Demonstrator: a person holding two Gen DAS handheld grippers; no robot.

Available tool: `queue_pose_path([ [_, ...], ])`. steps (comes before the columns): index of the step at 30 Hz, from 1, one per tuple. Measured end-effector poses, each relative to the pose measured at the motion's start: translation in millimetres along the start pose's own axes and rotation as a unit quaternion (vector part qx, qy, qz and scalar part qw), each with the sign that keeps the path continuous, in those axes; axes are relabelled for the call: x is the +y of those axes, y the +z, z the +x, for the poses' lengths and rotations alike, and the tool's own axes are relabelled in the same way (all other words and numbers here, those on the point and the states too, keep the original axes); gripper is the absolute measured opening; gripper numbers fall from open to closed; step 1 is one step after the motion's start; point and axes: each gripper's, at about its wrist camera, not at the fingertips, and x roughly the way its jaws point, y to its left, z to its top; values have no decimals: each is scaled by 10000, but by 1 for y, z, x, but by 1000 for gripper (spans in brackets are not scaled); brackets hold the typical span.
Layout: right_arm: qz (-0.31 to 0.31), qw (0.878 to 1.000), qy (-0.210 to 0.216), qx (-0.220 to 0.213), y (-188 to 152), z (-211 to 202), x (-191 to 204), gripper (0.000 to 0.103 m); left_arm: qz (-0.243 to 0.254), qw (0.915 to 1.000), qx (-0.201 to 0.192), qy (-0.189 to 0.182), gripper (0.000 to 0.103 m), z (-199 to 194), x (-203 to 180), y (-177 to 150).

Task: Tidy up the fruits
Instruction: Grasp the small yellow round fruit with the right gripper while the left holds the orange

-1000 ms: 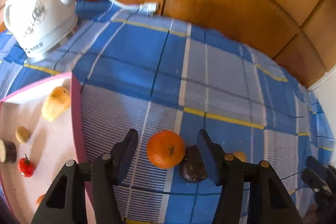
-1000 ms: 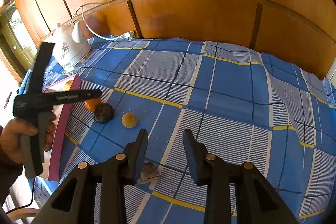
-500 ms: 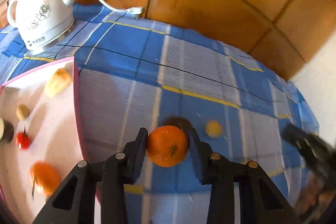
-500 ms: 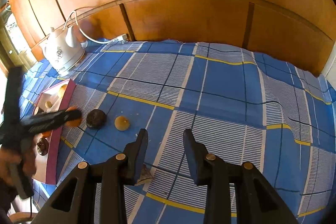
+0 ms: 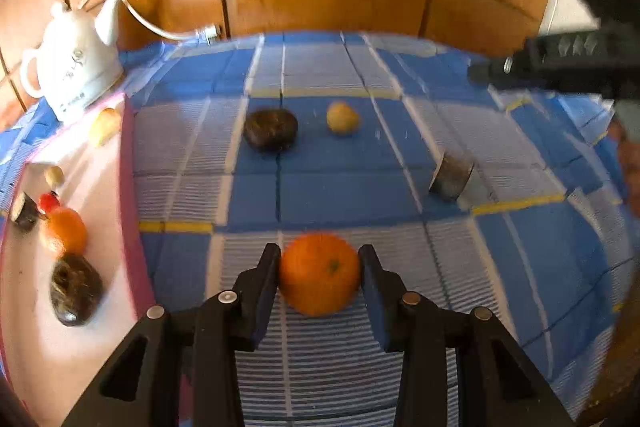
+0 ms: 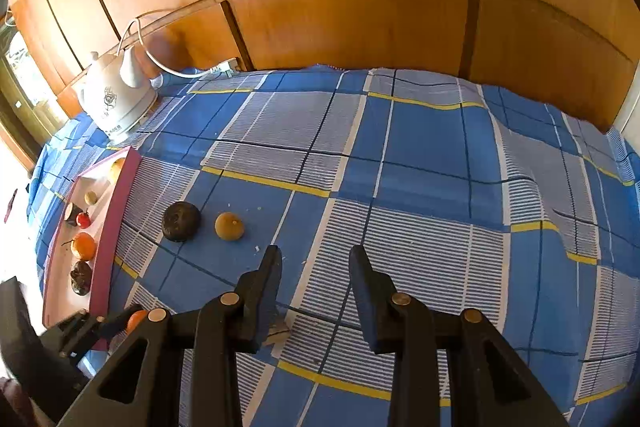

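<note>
Orange fruit, a mandarin (image 5: pixel 319 279), sits clamped between the two black fingers of the left hand-held gripper (image 5: pixel 319 277), lifted above the blue checked cloth (image 5: pixel 340 183) on the worktop. Ahead of it lie a dark round fruit (image 5: pixel 271 129) and a small yellow fruit (image 5: pixel 342 118); ahead and to its right, a dark cylindrical piece (image 5: pixel 451 175). To its left, the pink tray (image 5: pixel 129 163) holds more fruit. The right hand-held gripper (image 6: pixel 315 281) hangs over the cloth, fingers spread and holding nothing.
</note>
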Motion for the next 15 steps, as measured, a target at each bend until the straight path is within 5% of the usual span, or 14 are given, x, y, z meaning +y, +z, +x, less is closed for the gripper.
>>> queue_pose_path([
  [3,-73,9999,57,38,-2,2,4,35,192,9989,-366,200,41,2,-3,-5],
  [15,-431,9967,556,415,-5,23,36,35,195,9961,-839,178,40,0,-3,-18],
])
